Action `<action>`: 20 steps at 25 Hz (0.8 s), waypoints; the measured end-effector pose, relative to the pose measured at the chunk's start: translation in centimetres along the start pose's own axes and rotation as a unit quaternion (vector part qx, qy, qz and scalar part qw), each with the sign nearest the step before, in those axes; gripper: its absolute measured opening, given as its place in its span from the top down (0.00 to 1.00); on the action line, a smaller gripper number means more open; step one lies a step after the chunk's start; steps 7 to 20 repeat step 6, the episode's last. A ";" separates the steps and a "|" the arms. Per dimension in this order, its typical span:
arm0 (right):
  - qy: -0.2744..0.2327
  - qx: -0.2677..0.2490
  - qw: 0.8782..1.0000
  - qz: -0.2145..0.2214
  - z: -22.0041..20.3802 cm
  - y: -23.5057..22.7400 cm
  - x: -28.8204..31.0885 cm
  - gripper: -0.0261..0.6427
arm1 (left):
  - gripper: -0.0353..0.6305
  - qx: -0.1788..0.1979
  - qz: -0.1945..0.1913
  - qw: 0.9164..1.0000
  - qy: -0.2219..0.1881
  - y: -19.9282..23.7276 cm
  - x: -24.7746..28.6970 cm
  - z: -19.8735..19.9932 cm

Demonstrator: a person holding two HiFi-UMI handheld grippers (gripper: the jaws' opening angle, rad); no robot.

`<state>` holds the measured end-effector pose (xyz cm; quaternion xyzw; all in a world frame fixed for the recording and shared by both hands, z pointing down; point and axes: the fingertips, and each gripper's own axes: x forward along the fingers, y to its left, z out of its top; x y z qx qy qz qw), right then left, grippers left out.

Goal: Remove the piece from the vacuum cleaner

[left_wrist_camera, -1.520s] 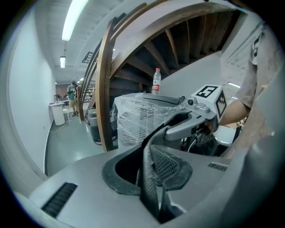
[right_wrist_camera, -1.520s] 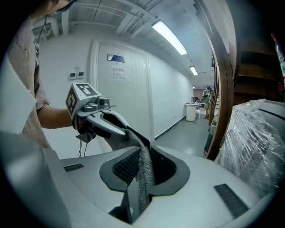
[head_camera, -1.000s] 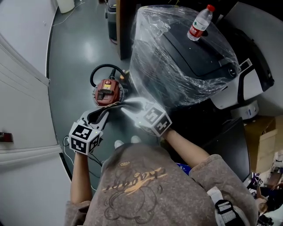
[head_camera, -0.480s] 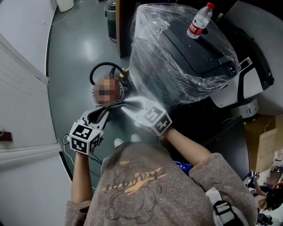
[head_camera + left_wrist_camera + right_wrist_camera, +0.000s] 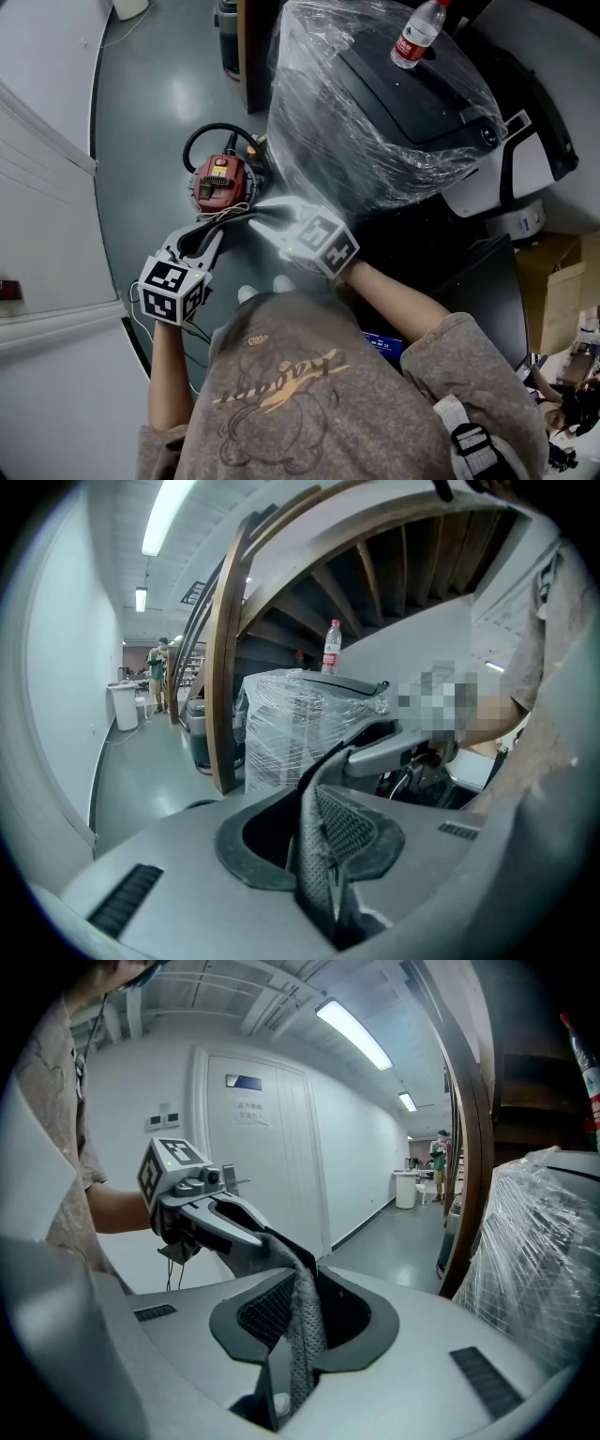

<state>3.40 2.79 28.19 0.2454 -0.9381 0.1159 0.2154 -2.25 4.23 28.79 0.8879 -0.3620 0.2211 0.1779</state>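
Observation:
A red vacuum cleaner [image 5: 217, 183] with a black hose loop [image 5: 208, 138] stands on the grey floor. Just in front of it a grey mesh piece [image 5: 236, 217] stretches between my two grippers. My left gripper [image 5: 221, 229] comes from the lower left and is shut on one end of the piece. My right gripper [image 5: 264, 212] comes from the right and is shut on the other end. In the left gripper view the mesh piece [image 5: 349, 829] is pinched between the jaws of the left gripper [image 5: 317, 878]. The right gripper view shows the mesh piece [image 5: 302, 1302] clamped in the right gripper [image 5: 289, 1363].
A large black machine wrapped in clear plastic [image 5: 375, 103] stands to the right of the vacuum, with a water bottle [image 5: 412, 36] on top. A white wall [image 5: 47, 244] runs along the left. A wooden stair beam [image 5: 225, 667] rises behind, and cardboard boxes [image 5: 572, 277] sit at far right.
The whole head view has shifted slightly up and left. Both grippers keep the same hold on the mesh piece, at the same spot in front of the vacuum.

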 end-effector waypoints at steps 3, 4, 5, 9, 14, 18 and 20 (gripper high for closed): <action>0.000 -0.001 1.000 0.001 -0.1 0.2 0.2 0.88 | 0.85 -0.003 0.001 1.000 -0.002 0.2 -0.1 -0.2; 0.000 0.000 1.000 0.003 -0.1 0.2 0.4 0.88 | 0.85 -0.003 0.001 1.000 -0.002 0.3 -0.2 -0.2; -0.002 0.002 1.000 0.005 -0.1 0.3 0.5 0.88 | 0.85 -0.003 0.001 1.000 -0.002 0.4 -0.3 -0.2; -0.003 0.004 1.000 0.007 -0.2 0.4 0.7 0.88 | 0.85 -0.004 0.002 1.000 -0.002 0.5 -0.4 -0.2; -0.003 0.004 1.000 0.007 -0.2 0.4 0.7 0.88 | 0.85 -0.004 0.002 1.000 -0.002 0.5 -0.4 -0.2; -0.003 0.004 1.000 0.007 -0.2 0.4 0.7 0.88 | 0.85 -0.004 0.002 1.000 -0.002 0.5 -0.4 -0.2; -0.003 0.004 1.000 0.007 -0.2 0.4 0.7 0.88 | 0.85 -0.004 0.002 1.000 -0.002 0.5 -0.4 -0.2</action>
